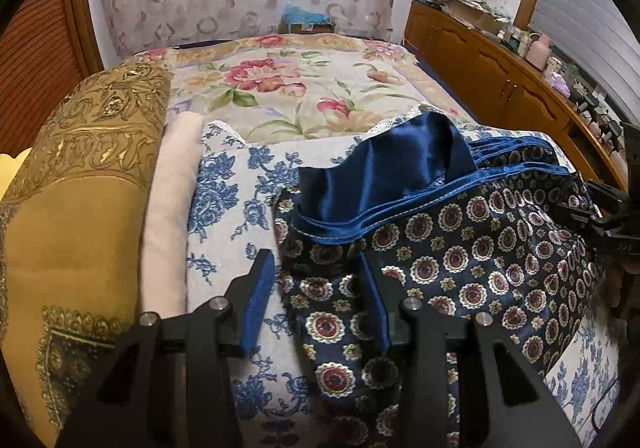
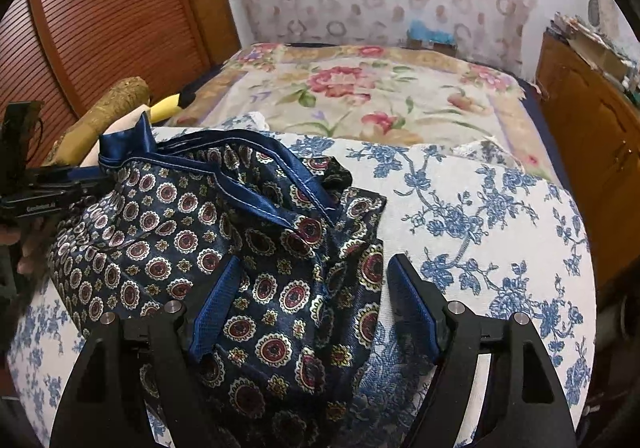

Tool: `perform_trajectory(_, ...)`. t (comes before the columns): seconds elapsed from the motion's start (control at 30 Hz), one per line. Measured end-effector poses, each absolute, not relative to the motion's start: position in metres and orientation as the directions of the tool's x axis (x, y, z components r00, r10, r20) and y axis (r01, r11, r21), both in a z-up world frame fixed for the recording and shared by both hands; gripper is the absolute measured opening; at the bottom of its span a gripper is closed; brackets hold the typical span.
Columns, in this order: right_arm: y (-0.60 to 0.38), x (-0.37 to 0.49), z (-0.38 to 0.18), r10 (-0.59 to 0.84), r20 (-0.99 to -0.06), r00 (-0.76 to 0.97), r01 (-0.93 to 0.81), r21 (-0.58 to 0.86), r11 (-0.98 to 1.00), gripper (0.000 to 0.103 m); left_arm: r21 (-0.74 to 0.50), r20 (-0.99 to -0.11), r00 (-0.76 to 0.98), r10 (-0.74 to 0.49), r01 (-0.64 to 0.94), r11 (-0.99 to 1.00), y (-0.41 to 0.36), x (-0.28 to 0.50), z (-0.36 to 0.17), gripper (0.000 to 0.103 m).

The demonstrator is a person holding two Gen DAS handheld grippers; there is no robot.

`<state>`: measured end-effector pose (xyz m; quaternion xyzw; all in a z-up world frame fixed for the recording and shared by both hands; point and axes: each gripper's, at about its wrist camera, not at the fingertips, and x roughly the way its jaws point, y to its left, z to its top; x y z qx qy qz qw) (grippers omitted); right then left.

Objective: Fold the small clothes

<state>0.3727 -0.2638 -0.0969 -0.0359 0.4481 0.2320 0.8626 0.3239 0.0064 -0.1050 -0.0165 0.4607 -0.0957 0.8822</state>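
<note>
Your patterned navy garment (image 1: 480, 248) lies bunched on the blue-floral cloth (image 2: 480, 215) over the bed (image 1: 312, 95). Your left gripper (image 1: 320, 288) straddles its edge; whether it pinches, you cannot tell. Your right gripper (image 2: 312, 288) is released, fingers spread over the fabric. A gold cushion (image 1: 80, 187) crowds the left; a wooden cabinet (image 1: 500, 71) lines the right wall.

The patterned shorts (image 1: 460, 260) are cut off by the lower picture edge; the small items on the wooden cabinet (image 1: 500, 63) are too blurred to be identified.
</note>
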Motion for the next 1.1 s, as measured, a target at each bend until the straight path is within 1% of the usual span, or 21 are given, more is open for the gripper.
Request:
perform_trajectory(0.03,-0.261,0.373,-0.097,0.374,-0.790,0.485,-0.446,0.144,0.883,0.076,-0.128,-0.808,0.556,-0.198,0.162,0.979,0.005,0.324,-0.105,0.042)
perform_trajectory(0.07,-0.258,0.373,-0.097,0.385,-0.788,0.480,-0.461,0.147,0.875,0.068,-0.134,-0.806,0.555,-0.207,0.169,0.976,0.004,0.324,-0.104,0.042)
perform_trajectory(0.1,-0.252,0.374,-0.097,0.399,-0.787,0.470,-0.474,0.156,0.867,0.057,-0.132,-0.806,0.553,-0.209,0.176,0.975,0.002,0.324,-0.104,0.041)
perform_trajectory(0.13,-0.251,0.372,-0.097,0.404,-0.788,0.465,-0.481,0.158,0.862,0.052,-0.129,-0.807,0.553,-0.210,0.181,0.975,0.001,0.324,-0.104,0.038)
perform_trajectory(0.17,-0.248,0.372,-0.097,0.405,-0.789,0.462,-0.490,0.154,0.858,0.046,-0.133,-0.804,0.553,-0.216,0.186,0.973,0.001,0.324,-0.103,0.030)
perform_trajectory(0.2,-0.248,0.371,-0.097,0.414,-0.787,0.457,-0.497,0.160,0.853,0.036,-0.145,-0.801,0.553,-0.229,0.191,0.971,0.001,0.324,-0.102,0.021)
perform_trajectory(0.23,-0.248,0.370,-0.096,0.432,-0.783,0.448,-0.506,0.176,0.844,0.032,-0.155,-0.800,0.551,-0.238,0.193,0.969,0.002,0.324,-0.101,0.018)
perform_trajectory(0.27,-0.248,0.370,-0.095,0.443,-0.776,0.448,-0.508,0.186,0.841,0.024,-0.165,-0.797,0.550,-0.249,0.200,0.966,0.003,0.324,-0.100,0.011)
perform_trajectory(0.3,-0.249,0.368,-0.094,0.453,-0.768,0.453,-0.511,0.193,0.838,0.017,-0.173,-0.790,0.552,-0.265,0.214,0.961,0.002,0.322,-0.099,0.006)
perform_trajectory(0.4,-0.248,0.358,-0.085,0.447,-0.752,0.484,-0.516,0.167,0.840,0.012,-0.166,-0.770,0.576,-0.275,0.235,0.958,0.002,0.314,-0.092,0.002)
perform_trajectory(0.5,-0.248,0.347,-0.069,0.454,-0.722,0.523,-0.520,0.151,0.840,0.011,-0.183,-0.728,0.617,-0.298,0.244,0.952,0.007,0.300,-0.076,0.002)
perform_trajectory(0.63,-0.242,0.333,-0.042,0.465,-0.683,0.563,-0.535,0.128,0.835,0.010,-0.190,-0.671,0.672,-0.313,0.252,0.949,0.015,0.279,-0.049,0.002)
perform_trajectory(0.77,-0.231,0.319,-0.016,0.475,-0.645,0.598,-0.557,0.092,0.825,0.009,-0.185,-0.634,0.703,-0.323,0.268,0.946,0.023,0.258,-0.027,0.002)
perform_trajectory(0.93,-0.208,0.314,0.016,0.489,-0.607,0.626,-0.600,0.026,0.800,0.009,-0.190,-0.563,0.764,-0.315,0.252,0.949,0.046,0.227,0.003,0.001)
perform_trajectory(1.1,-0.176,0.317,0.049,0.521,-0.568,0.637,-0.652,-0.038,0.757,0.009,-0.186,-0.506,0.816,-0.278,0.211,0.960,0.078,0.202,0.027,0.002)
